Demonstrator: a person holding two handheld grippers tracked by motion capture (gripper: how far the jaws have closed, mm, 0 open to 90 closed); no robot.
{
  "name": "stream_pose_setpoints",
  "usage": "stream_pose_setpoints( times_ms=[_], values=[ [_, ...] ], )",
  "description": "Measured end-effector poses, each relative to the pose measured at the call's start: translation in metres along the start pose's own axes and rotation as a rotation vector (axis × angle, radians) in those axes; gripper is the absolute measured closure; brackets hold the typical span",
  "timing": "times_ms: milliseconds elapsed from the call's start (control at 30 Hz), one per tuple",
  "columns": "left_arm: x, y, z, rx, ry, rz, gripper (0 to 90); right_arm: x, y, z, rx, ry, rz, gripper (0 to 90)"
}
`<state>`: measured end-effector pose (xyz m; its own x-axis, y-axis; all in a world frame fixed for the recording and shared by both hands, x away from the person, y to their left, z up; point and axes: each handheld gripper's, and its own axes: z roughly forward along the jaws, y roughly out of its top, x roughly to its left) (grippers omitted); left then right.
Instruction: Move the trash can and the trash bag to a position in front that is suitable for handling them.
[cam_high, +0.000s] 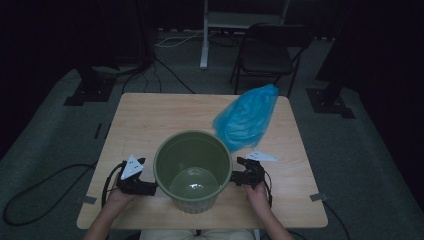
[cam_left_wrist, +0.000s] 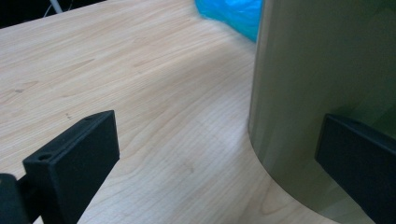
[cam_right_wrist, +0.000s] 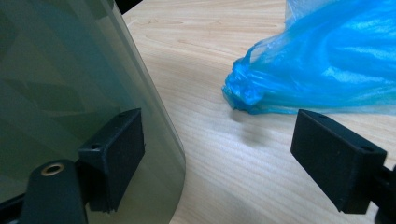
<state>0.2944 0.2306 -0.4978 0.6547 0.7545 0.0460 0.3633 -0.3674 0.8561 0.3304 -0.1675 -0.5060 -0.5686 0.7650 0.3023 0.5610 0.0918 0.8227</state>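
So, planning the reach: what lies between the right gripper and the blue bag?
Bare tabletop, seen in the right gripper view between right gripper and blue bag.

The tabletop (cam_left_wrist: 140, 93) is finished in pale wood grain, smooth and matt. The green bin (cam_high: 192, 170) is seen as smooth plastic with a dull sheen. The blue bag (cam_right_wrist: 327, 60), at two o'clock from the bin, is thin, crinkled, glossy plastic film. Both claws' jaws are matt black plastic.

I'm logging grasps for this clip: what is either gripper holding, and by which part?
Nothing is clamped. Both the left gripper and right gripper stand open, one jaw each against the green bin side wall.
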Motion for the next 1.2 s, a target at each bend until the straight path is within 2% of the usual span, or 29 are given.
stream_pose_setpoints(
  times_ms=[167,300,433,467,567,667,833,1000,1067,1167,1200],
  values=[
    [-0.001,-0.001,0.001,-0.007,0.007,-0.003,0.3,-0.002,-0.002,-0.001,-0.009,0.004,0.013,16.7],
    [0.001,-0.005,0.003,-0.033,-0.019,-0.029,0.3,-0.011,0.0,0.002,-0.021,0.015,0.016,13.0],
    [0.006,-0.014,0.007,-0.051,-0.03,-0.061,0.3,-0.039,0.018,0.006,-0.062,-0.078,0.012,13.0],
    [0.007,-0.016,0.007,-0.052,-0.03,-0.076,0.3,-0.048,0.024,0.007,-0.082,-0.091,0.023,13.0],
    [0.009,-0.021,0.009,-0.042,-0.029,-0.082,0.3,-0.078,0.043,0.013,-0.106,-0.194,0.066,12.9],
    [0.01,-0.023,0.009,-0.036,-0.026,-0.081,0.3,-0.109,0.056,0.022,-0.085,-0.274,0.1,12.1],
    [0.014,-0.027,0.008,-0.041,-0.031,-0.094,0.3,-0.149,0.064,0.036,-0.049,-0.348,0.184,11.5],
    [0.014,-0.027,0.006,-0.044,-0.034,-0.097,0.3,-0.171,0.064,0.054,0.018,-0.426,0.214,11.5],
    [0.013,-0.027,0.004,-0.047,-0.033,-0.09,0.3,-0.173,0.063,0.059,0.038,-0.454,0.211,11.6],
    [0.012,-0.027,0.003,-0.047,-0.035,-0.093,0.3,-0.173,0.06,0.065,0.055,-0.458,0.207,12.2],
    [0.013,-0.027,0.003,-0.048,-0.035,-0.098,0.3,-0.172,0.059,0.067,0.068,-0.463,0.204,15.0]
  ],
)
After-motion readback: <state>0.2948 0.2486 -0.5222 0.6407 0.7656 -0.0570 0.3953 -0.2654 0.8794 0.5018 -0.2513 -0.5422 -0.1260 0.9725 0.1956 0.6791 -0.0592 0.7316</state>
